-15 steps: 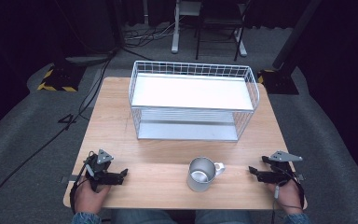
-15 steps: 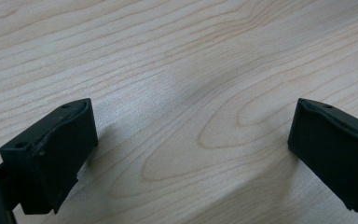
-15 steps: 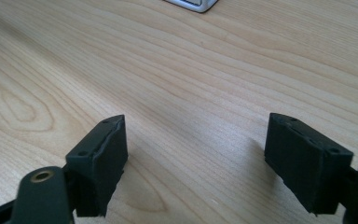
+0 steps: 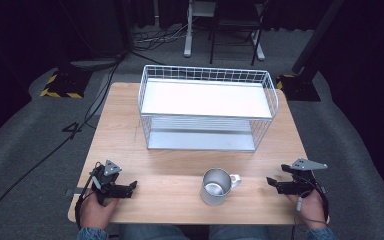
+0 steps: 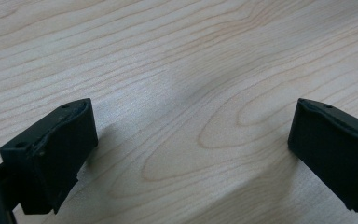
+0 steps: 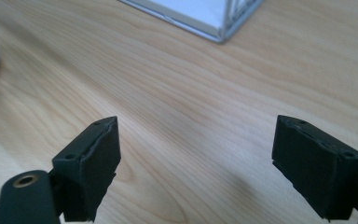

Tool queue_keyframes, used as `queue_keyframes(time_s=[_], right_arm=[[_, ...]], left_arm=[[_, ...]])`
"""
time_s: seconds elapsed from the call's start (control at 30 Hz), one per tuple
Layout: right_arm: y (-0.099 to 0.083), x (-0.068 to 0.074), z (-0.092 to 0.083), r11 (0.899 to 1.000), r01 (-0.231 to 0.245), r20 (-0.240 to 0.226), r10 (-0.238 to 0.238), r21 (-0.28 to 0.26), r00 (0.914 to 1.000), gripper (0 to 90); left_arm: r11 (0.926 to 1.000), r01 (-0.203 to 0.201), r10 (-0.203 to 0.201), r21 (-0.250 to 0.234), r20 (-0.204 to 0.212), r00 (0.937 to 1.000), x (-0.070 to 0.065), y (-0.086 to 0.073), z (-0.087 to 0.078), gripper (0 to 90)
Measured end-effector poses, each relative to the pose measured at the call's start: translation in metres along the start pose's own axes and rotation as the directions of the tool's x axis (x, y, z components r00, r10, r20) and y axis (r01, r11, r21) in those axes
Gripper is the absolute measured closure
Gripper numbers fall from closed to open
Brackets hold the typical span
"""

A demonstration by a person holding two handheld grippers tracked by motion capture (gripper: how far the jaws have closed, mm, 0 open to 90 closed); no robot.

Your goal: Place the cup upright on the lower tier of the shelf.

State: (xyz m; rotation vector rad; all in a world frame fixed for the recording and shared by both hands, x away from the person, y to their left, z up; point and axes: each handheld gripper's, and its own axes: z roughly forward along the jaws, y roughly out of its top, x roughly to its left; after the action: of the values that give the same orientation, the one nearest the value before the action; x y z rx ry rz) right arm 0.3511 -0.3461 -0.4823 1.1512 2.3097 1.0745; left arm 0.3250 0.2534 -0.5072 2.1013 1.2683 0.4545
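High view: a metal mug (image 4: 216,186) stands upright at the lower centre of the frame on the wooden table (image 4: 125,130), its handle turned toward the right. Above it, in the middle of the frame, sits a white wire basket rack (image 4: 207,107) with a white upper shelf and a lower tier. At the lower left the left hand-held gripper (image 4: 130,187) rests low over the table in the person's left hand (image 4: 97,207), pointing toward the mug but well apart from it. At the lower right the right hand-held gripper (image 4: 271,183) points left toward the mug, also apart from it. Each gripper view shows its two black jaws spread wide with bare wood between them, holding nothing. The rack's corner shows at the top of the right gripper view.
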Motion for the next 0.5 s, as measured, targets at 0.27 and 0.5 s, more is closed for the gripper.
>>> queue_keyframes(time_s=[0.27, 0.5], right_arm=[[0.018, 0.021, -0.014, 0.996, 0.083, -0.066, -0.085, -0.027, 0.9942, 15.5], [0.038, 0.049, -0.020, 0.987, 0.141, -0.179, -0.153, -0.077, 0.9718, 15.6]], left_arm=[[1.0000, 0.000, 0.000, 0.000, 0.000, 1.0000, 0.000, 0.000, 0.000, 1.6], [1.0000, -0.002, 0.002, 0.003, 0.000, 1.0000, -0.001, -0.001, -0.001, 1.6]])
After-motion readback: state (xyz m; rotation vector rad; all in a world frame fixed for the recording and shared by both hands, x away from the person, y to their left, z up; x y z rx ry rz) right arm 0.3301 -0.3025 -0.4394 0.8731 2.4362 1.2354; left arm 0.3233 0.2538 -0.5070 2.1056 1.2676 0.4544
